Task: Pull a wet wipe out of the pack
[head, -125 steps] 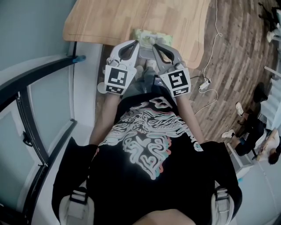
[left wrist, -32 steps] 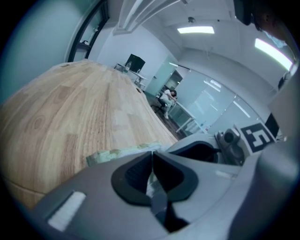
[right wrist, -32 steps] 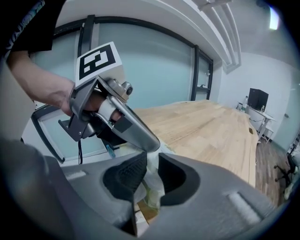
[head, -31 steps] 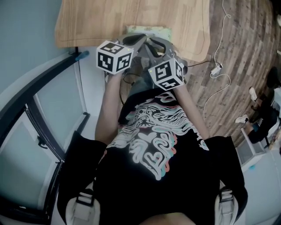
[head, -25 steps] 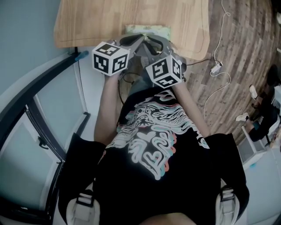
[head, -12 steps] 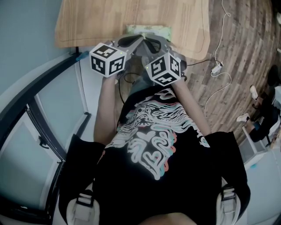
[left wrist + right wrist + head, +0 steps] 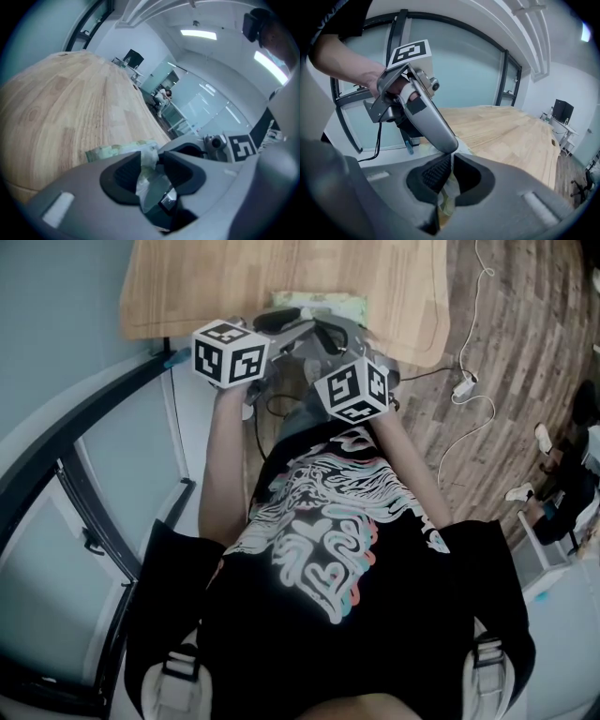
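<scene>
Left gripper first: its jaws have just been opening and now stand apart, and the wet wipe sits loose in the gap, a crumpled pale strip running from the pad tips back into the throat. No squeeze on it from this side. Over to the right gripper, and it's a different story: the jaws are drawn in close and pinch the wipe, the ribbed pad hard against the sheet, the rest of it hanging down in the slot behind the pads.

The two grippers are right up against each other, with one grey finger of the left gripper slanting down to just above the right gripper's jaw tips. Behind that finger, the person's hand wraps the left handle, marker cube on top.

Just past the left jaws lies the pack, pale green and flat on the wooden table, at the near edge. From the head view both grippers point down over that edge, and the pack shows just beyond their tips
</scene>
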Demonstrator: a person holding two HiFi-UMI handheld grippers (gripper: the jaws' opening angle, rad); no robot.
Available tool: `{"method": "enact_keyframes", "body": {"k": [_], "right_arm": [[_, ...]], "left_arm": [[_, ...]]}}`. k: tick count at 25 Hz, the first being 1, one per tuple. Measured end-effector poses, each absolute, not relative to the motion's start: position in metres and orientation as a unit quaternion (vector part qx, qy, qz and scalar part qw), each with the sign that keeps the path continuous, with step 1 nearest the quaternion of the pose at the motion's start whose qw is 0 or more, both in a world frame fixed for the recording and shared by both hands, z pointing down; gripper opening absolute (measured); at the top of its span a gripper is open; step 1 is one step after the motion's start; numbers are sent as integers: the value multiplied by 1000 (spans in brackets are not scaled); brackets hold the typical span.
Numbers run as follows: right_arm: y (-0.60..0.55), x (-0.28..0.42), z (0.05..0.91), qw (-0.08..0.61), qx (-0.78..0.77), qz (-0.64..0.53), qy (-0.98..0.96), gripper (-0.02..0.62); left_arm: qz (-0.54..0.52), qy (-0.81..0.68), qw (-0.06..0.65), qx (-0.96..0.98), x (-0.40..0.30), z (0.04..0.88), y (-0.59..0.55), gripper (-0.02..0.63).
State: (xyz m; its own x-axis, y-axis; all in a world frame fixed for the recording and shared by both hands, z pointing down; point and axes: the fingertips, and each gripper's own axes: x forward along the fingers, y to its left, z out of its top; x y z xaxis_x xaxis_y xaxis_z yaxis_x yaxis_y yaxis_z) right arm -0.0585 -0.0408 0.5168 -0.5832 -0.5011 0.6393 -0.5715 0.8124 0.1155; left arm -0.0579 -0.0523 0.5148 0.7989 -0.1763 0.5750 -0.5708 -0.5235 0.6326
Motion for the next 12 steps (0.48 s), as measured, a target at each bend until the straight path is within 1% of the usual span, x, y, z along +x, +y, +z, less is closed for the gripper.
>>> {"method": "enact_keyframes", "body": {"k": [3, 4, 5, 6, 12], "right_arm": [[-41, -56, 517, 332, 303, 40, -892, 15], [-40, -57, 516, 327, 300, 34, -895, 15], [-39, -58, 515, 323, 296, 28, -898, 15], [-38, -58, 515, 321, 293, 22, -900, 15], [-41, -58, 514, 335, 303, 33, -892, 20]], "left_arm": [[212, -207, 454, 840, -54, 516, -54, 145], [204, -208, 462, 838, -54, 515, -55, 128], [196, -213, 469, 834, -55, 515, -56, 62], [190, -220, 473, 831, -55, 515, -58, 17], [197, -237, 462, 832, -52, 512, -59, 3]]}}
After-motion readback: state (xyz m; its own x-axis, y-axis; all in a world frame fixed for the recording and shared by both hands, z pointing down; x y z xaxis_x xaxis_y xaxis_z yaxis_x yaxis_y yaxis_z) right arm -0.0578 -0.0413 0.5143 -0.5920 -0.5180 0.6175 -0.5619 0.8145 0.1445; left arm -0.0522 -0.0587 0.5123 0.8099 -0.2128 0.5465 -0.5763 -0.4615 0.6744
